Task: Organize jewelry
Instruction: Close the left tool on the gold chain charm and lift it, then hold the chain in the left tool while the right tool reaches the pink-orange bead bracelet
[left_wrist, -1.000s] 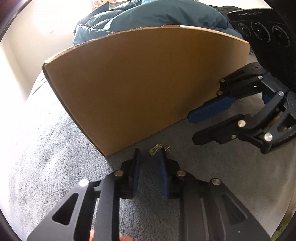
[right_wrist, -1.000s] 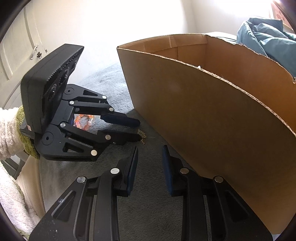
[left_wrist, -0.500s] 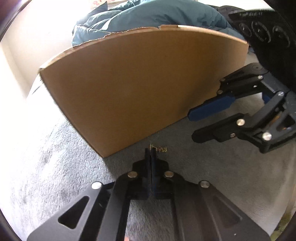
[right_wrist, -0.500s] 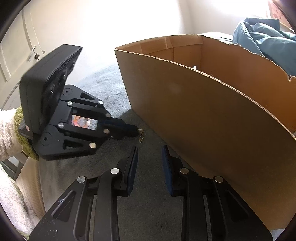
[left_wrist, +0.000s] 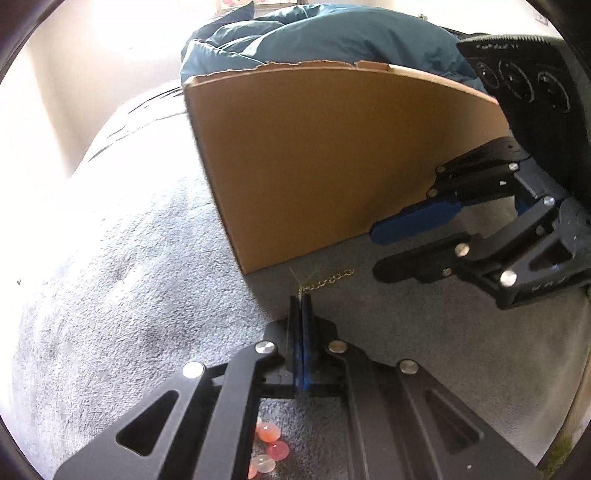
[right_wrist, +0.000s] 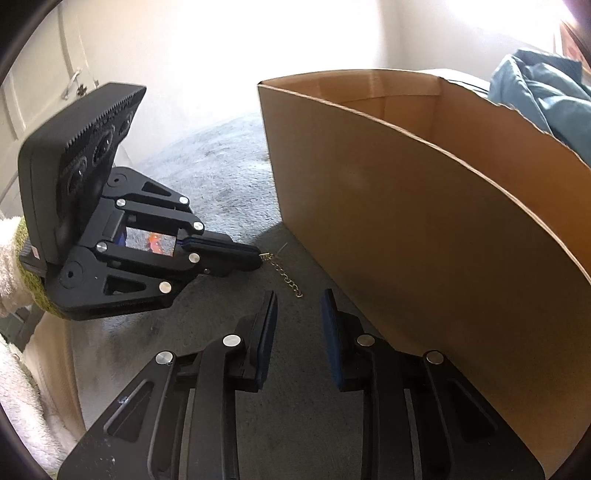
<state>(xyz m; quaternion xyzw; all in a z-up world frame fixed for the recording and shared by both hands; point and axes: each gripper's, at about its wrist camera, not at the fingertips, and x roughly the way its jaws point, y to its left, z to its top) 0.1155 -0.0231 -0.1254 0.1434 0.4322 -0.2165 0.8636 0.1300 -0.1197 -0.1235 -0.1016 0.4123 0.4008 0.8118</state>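
grey blanket (left_wrist: 129, 295) – left tool (left_wrist: 303, 299) clamped on gold chain (left_wrist: 328, 280) beside box (left_wrist: 332, 166); right tool (right_wrist: 297, 299) apart.

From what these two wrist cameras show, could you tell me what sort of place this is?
Probably a bedroom at home: a fuzzy grey blanket covers a soft surface, a rumpled teal duvet lies behind the cardboard box, and panelled white doors stand nearby.

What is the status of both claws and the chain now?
Left claw shut on gold chain. Right claw open, empty. Cardboard box close beside; nothing blocking.
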